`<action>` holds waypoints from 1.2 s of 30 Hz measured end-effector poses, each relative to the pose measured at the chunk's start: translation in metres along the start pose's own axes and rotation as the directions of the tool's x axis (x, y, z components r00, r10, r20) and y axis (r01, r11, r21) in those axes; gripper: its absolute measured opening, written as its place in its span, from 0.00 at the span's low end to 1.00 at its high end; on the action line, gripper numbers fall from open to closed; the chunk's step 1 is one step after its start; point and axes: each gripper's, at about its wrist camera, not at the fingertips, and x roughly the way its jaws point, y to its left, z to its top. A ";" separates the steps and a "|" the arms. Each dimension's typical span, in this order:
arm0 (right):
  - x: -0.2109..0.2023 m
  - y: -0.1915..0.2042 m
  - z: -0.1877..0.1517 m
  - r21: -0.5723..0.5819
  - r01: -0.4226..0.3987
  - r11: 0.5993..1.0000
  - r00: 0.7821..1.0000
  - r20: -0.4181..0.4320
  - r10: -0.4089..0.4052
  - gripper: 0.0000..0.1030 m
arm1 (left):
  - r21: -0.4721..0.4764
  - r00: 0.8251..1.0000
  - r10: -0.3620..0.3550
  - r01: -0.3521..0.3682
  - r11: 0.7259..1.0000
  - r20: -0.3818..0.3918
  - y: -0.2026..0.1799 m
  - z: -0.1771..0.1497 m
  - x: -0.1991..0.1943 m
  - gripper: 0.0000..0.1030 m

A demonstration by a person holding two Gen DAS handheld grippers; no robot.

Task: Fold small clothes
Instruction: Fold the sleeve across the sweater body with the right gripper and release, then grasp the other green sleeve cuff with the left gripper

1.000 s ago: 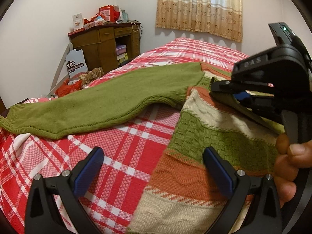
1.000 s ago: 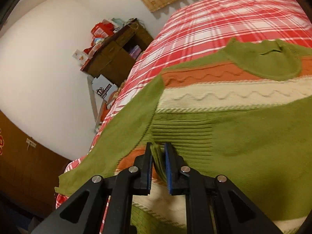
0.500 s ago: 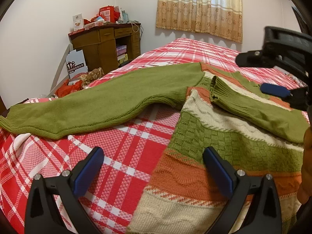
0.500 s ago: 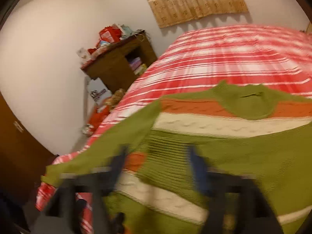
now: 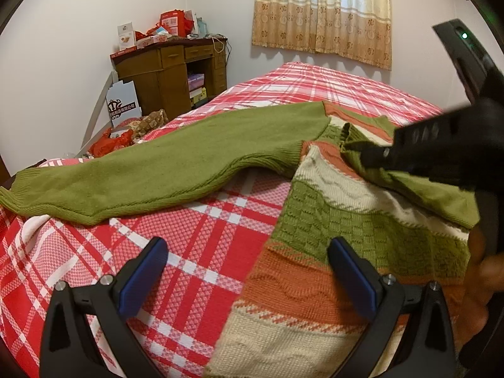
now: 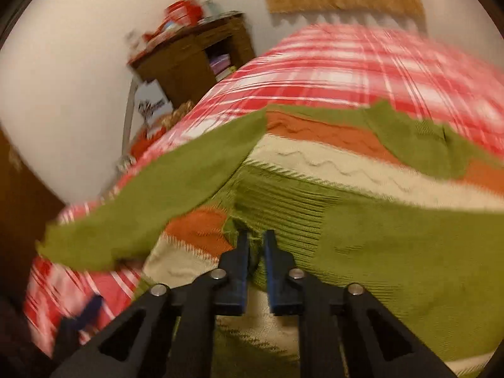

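Right wrist view | right gripper (image 6: 254, 245) jaws have just closed again on sweater (image 5: 315, 252) cuff at 6 o'clock; re-grip made | left gripper (image 5: 245, 271) gapes empty | sweater on bed (image 5: 189, 252), sleeve fold resumes

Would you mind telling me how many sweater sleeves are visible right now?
2. The left sleeve lies stretched out across the plaid bedspread; the right sleeve is folded over the sweater's body, its cuff pinched in the right gripper.
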 end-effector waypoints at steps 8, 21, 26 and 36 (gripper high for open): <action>0.005 0.026 0.002 -0.027 -0.037 0.999 0.998 0.041 0.038 0.08 | 0.000 1.000 0.000 0.000 1.000 0.001 0.000 0.000 0.000 1.00; -0.069 -0.015 -0.016 -0.008 -0.008 1.000 0.988 0.157 0.009 0.41 | -0.002 1.000 -0.002 0.002 1.000 0.004 -0.001 0.001 -0.001 1.00; -0.114 -0.093 -0.032 0.090 0.302 0.949 0.930 0.190 -0.314 0.41 | -0.001 1.000 0.000 0.000 1.000 0.004 -0.001 0.001 -0.001 1.00; -0.127 -0.177 -0.076 0.201 0.434 0.878 0.879 0.116 -0.462 0.42 | -0.006 1.000 -0.004 0.004 1.000 -0.028 0.002 0.006 0.000 1.00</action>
